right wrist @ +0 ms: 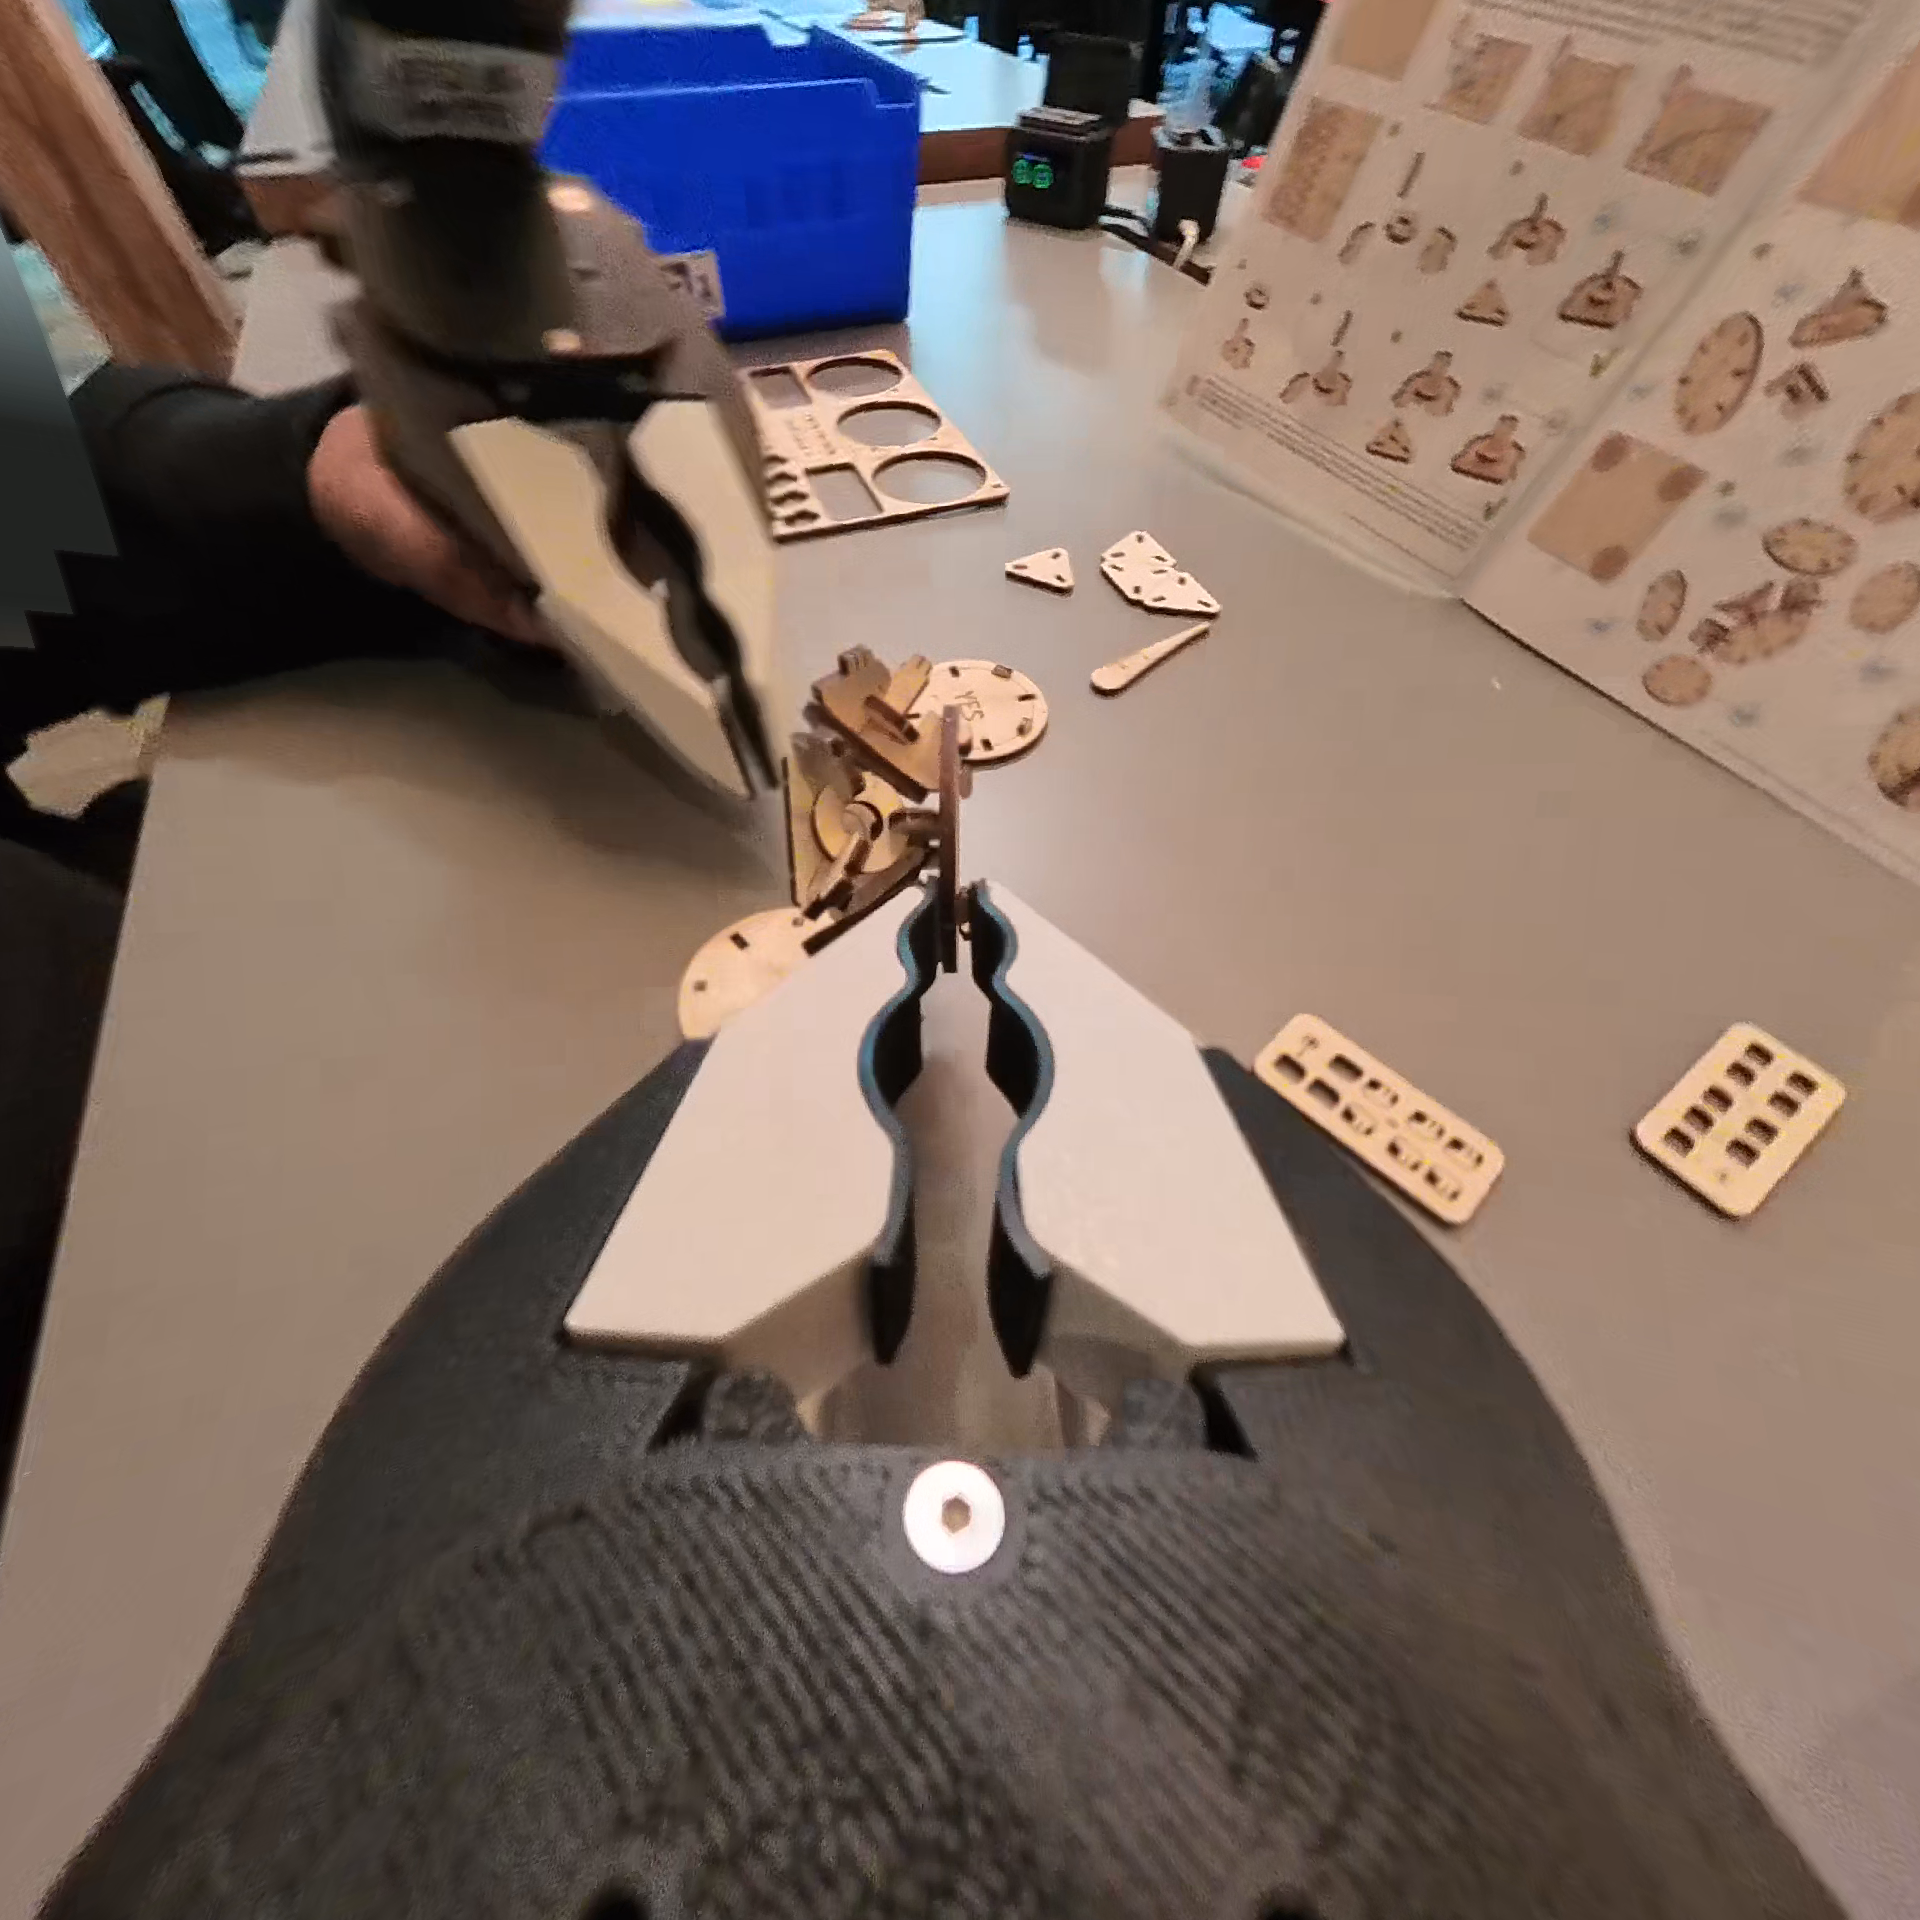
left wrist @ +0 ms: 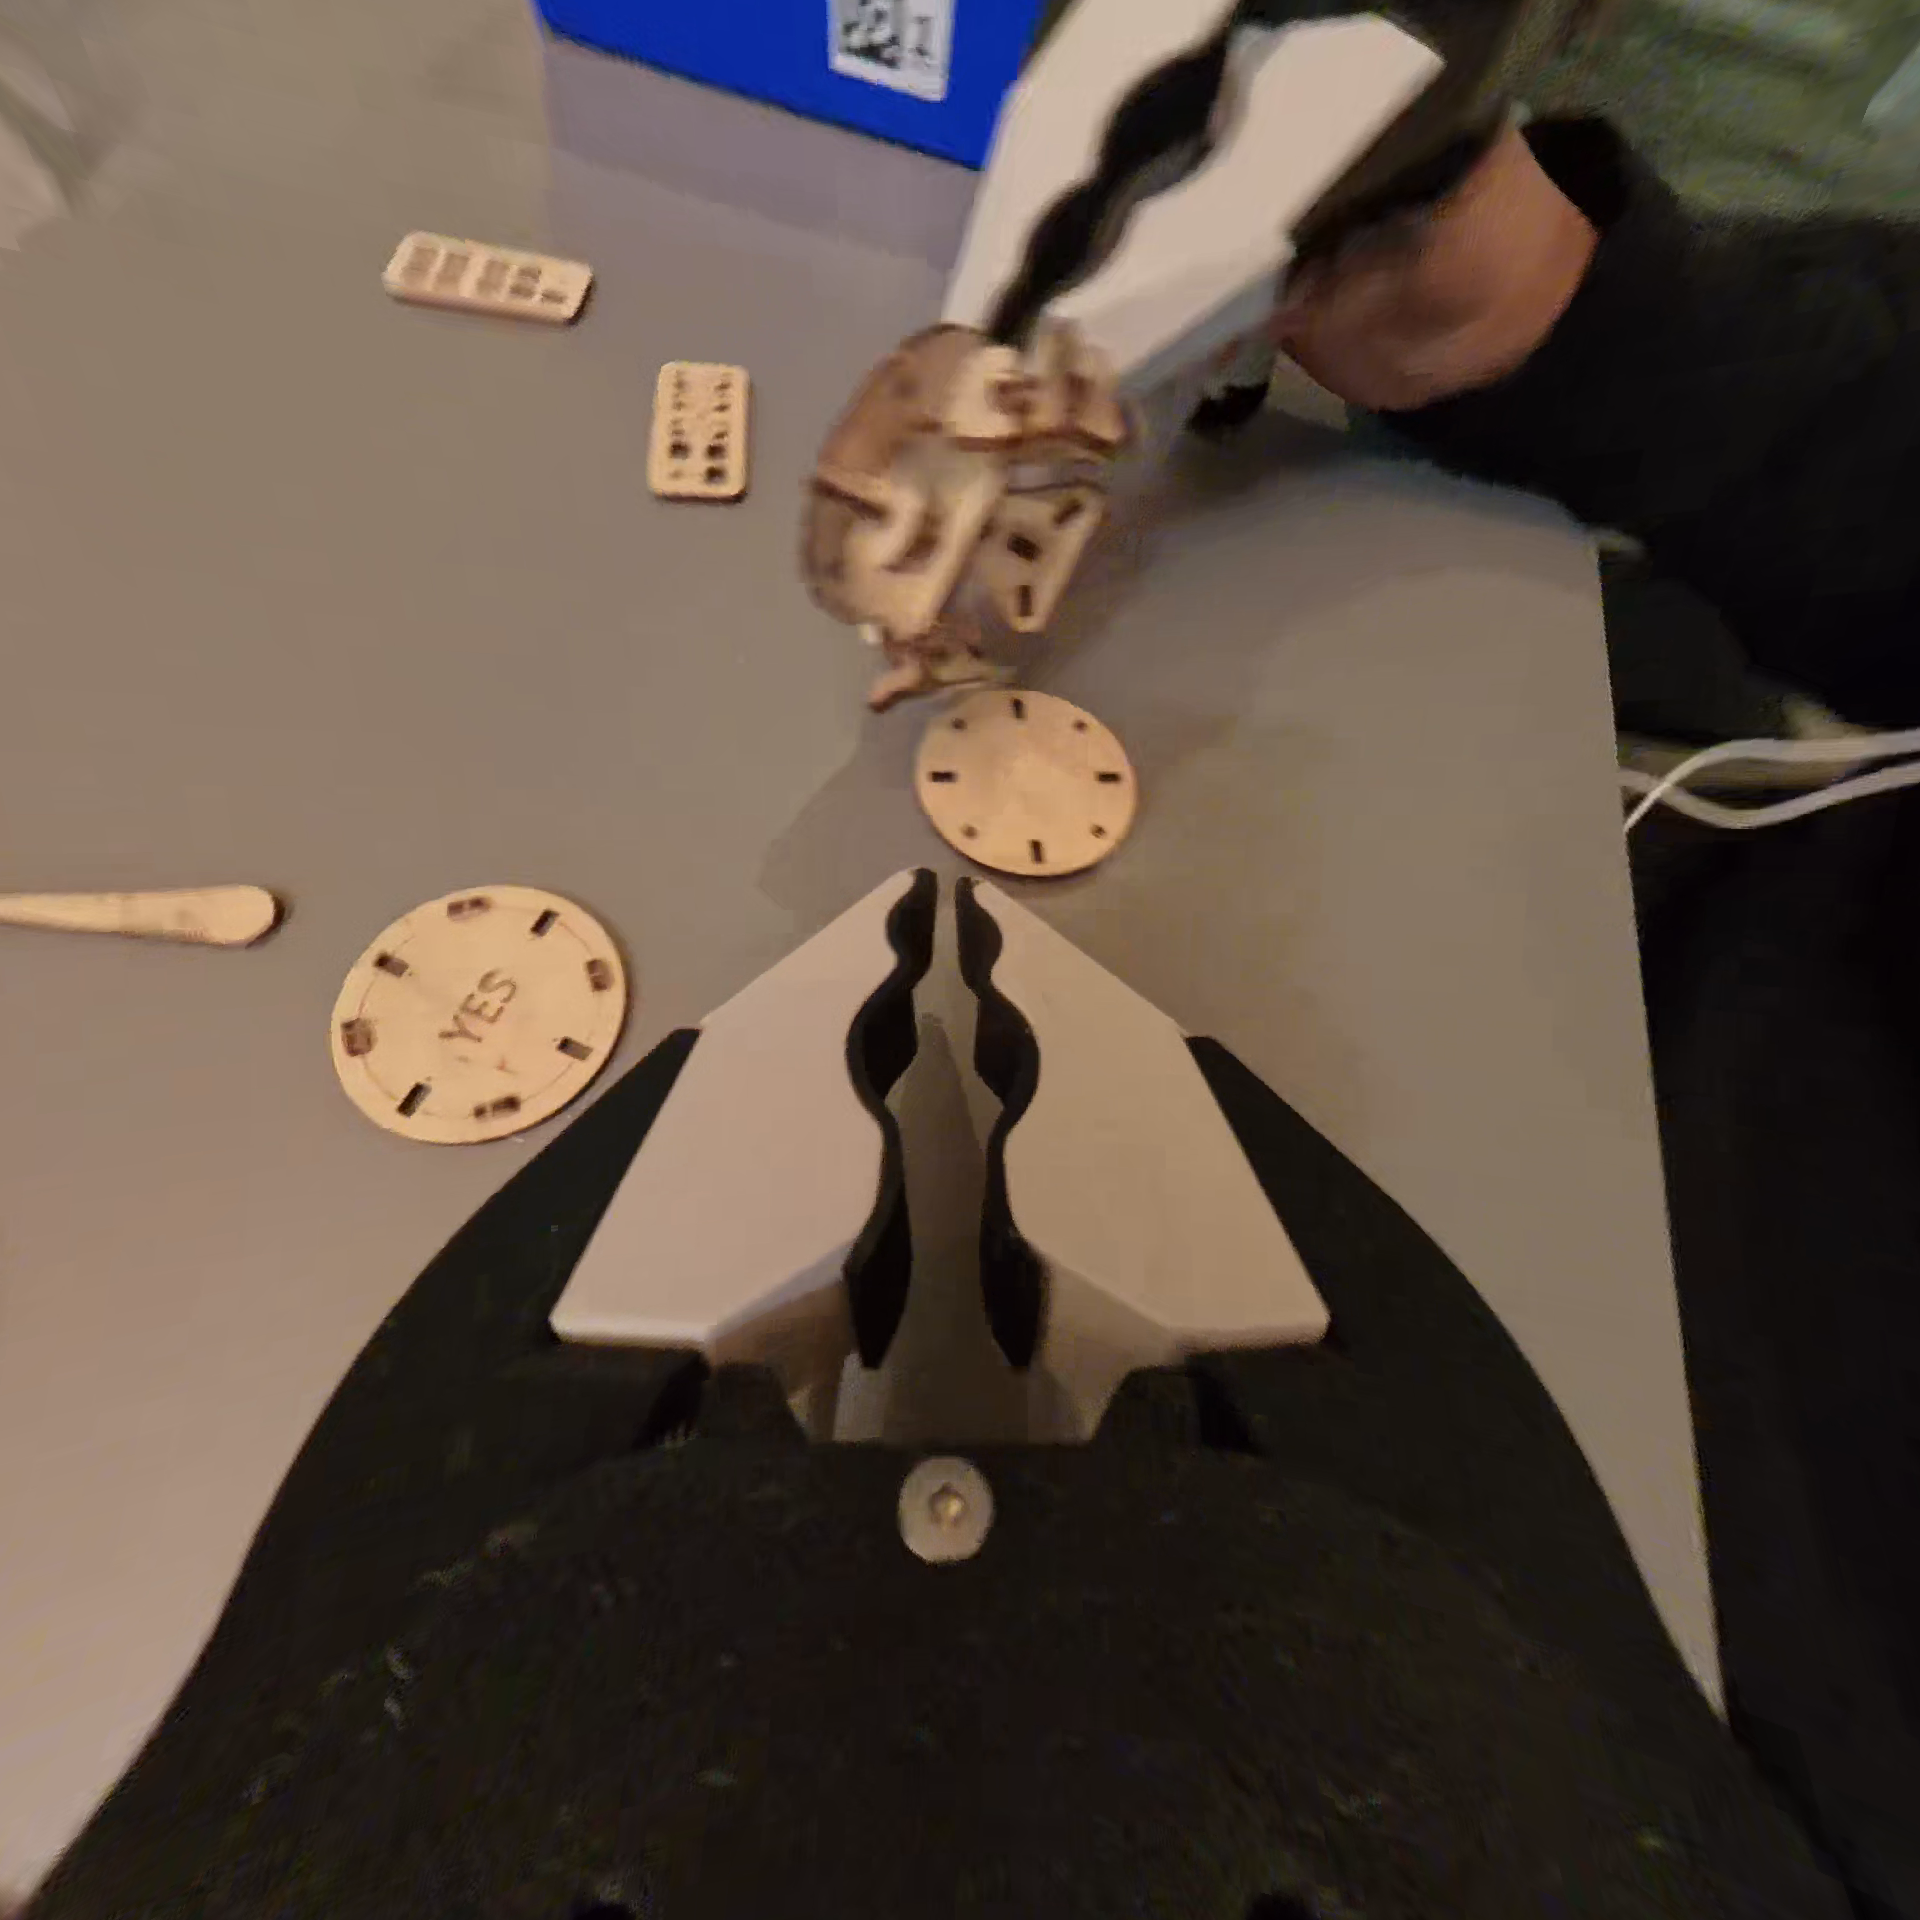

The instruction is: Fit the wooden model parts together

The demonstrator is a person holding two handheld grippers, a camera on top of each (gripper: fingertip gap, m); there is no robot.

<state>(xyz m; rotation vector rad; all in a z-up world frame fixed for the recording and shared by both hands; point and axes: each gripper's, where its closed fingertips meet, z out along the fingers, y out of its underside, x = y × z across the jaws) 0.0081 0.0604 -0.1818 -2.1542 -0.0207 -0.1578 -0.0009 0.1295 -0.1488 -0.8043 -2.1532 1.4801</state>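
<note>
— Where's the wooden assembly [right wrist: 878,800]?

— Above the grey table [right wrist: 1351,831], over a slotted disc [left wrist: 1023,784]. Your right gripper [right wrist: 948,935] pinches only one thin plate edge of it.

— And the left gripper [left wrist: 937,894]?

— Pressed together on nothing, just beside that disc. A nudge from it could twist the assembly out of your pinch, I'd judge, or pop a press-fit joint.

My left tool [left wrist: 938,883] is closed on nothing above the grey bench [left wrist: 312,623]. At one o'clock lies a slotted disc [left wrist: 1023,784]; at nine, a lettered disc [left wrist: 480,1013]. At twelve, my right tool [left wrist: 1013,327] grips a wooden assembly [left wrist: 956,509].
</note>
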